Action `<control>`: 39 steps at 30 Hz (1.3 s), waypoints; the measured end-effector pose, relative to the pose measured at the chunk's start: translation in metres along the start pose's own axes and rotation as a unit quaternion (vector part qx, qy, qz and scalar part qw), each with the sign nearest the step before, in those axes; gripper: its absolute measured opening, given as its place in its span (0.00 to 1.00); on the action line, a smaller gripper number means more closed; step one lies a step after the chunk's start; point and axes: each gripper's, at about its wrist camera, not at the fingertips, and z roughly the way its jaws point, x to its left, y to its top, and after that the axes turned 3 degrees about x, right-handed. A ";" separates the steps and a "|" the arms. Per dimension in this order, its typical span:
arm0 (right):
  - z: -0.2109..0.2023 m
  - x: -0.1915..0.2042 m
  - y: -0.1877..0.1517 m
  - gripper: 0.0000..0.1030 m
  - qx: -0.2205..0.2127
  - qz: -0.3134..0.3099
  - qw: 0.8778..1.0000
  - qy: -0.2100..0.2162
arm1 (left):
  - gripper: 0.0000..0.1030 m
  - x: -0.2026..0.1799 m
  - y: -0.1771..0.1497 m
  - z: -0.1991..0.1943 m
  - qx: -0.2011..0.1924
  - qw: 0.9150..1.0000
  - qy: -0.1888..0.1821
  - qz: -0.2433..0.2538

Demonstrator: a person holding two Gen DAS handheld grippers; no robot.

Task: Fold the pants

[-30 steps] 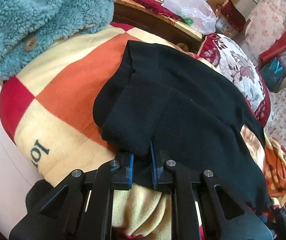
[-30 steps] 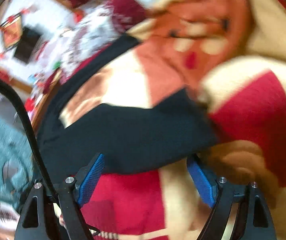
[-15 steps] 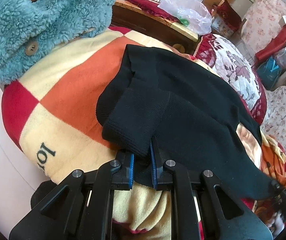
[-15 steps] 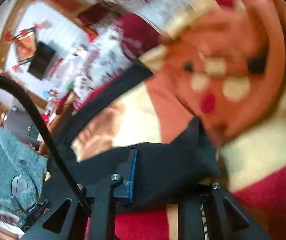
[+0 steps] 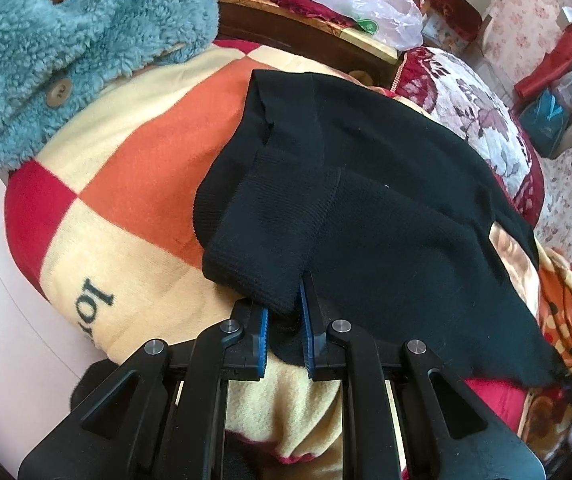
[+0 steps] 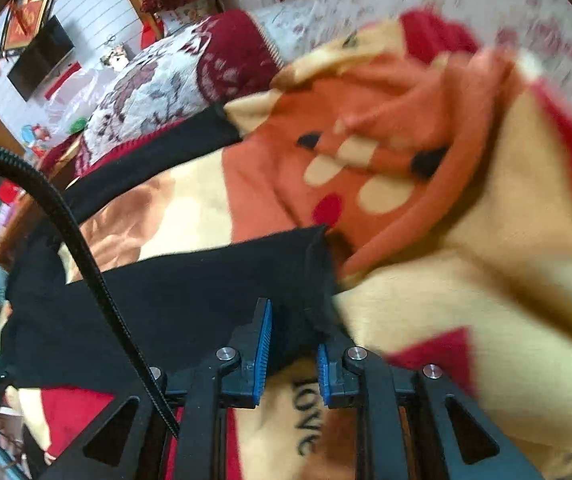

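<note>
I see the black pants [image 5: 385, 208] lying on the checkered blanket [image 5: 138, 168]; my left gripper [image 5: 284, 326] pinches their ribbed waistband, my right gripper [image 6: 293, 350] pinches a leg cuff

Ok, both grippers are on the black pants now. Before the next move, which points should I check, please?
1. Left gripper shut on the pants at the ribbed waistband: ok.
2. Right gripper shut on the leg end: ok.
3. Right grip holds both layers of cloth: cannot tell, the picture is blurred.
4. Blanket not pinched in either grip: ok, as far as visible.
5. Pants flat between the two grips: not ok, an open gap shows blanket between the legs.
</note>
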 end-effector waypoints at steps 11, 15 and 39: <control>-0.046 0.028 0.014 0.42 -0.057 -0.018 0.996 0.073 | 0.12 0.010 -0.002 -0.013 -0.004 1.000 -0.011 -0.001; -0.036 0.067 0.008 0.43 -0.031 -0.071 0.988 0.134 | 0.12 0.014 -0.007 -0.027 -0.004 1.000 -0.011 0.007; 0.046 0.202 0.062 0.53 0.043 -0.293 0.922 0.250 | 0.59 -0.013 0.061 -0.045 -0.007 0.988 -0.056 0.143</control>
